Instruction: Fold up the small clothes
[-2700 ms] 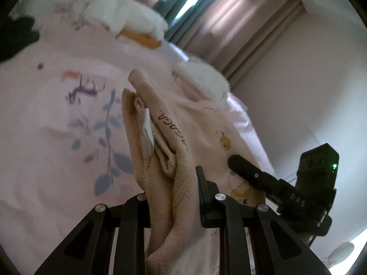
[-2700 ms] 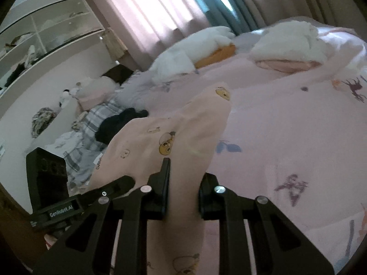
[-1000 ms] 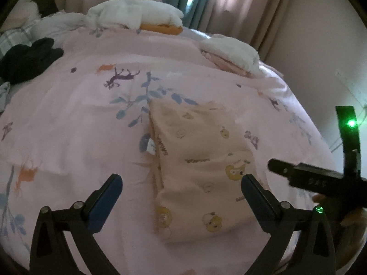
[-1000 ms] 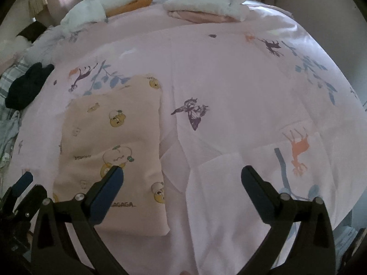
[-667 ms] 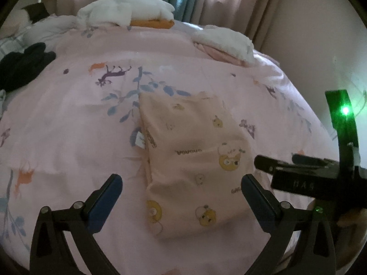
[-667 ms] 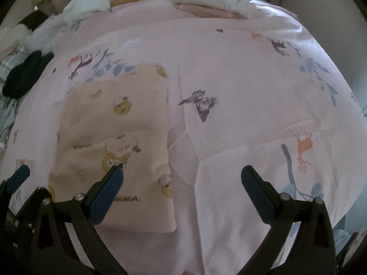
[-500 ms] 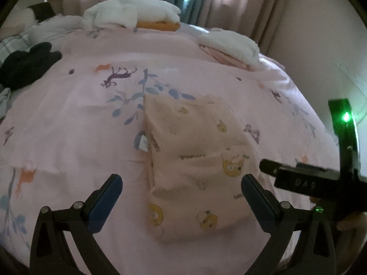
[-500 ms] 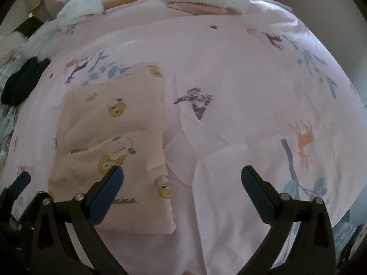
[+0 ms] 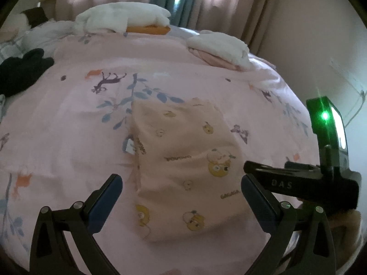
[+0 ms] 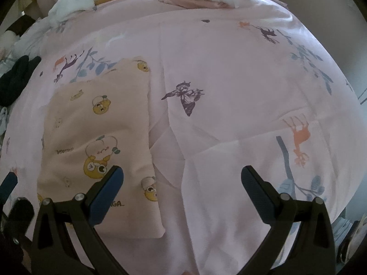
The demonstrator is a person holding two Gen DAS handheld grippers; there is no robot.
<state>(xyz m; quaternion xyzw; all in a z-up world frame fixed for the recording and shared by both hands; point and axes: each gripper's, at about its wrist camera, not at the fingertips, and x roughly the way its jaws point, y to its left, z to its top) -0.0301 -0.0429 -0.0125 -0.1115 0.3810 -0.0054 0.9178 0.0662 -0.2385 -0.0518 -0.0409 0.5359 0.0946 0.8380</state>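
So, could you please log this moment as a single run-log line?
left gripper: open, empty | right gripper: open, empty | folded garment: flat on bedspread | fold: looks done

Plenty of room on my right: the pink printed bedsheet (image 10: 240,73) is bare from the folded peach cartoon-print garment (image 10: 96,137) out to the bed edge. Left of the garment the sheet is also open, up to the black crumpled cloth (image 9: 20,73) at the far left. Far end is blocked by a white-and-pink folded pile (image 9: 218,48) and a white bundle over an orange pillow (image 9: 123,21).
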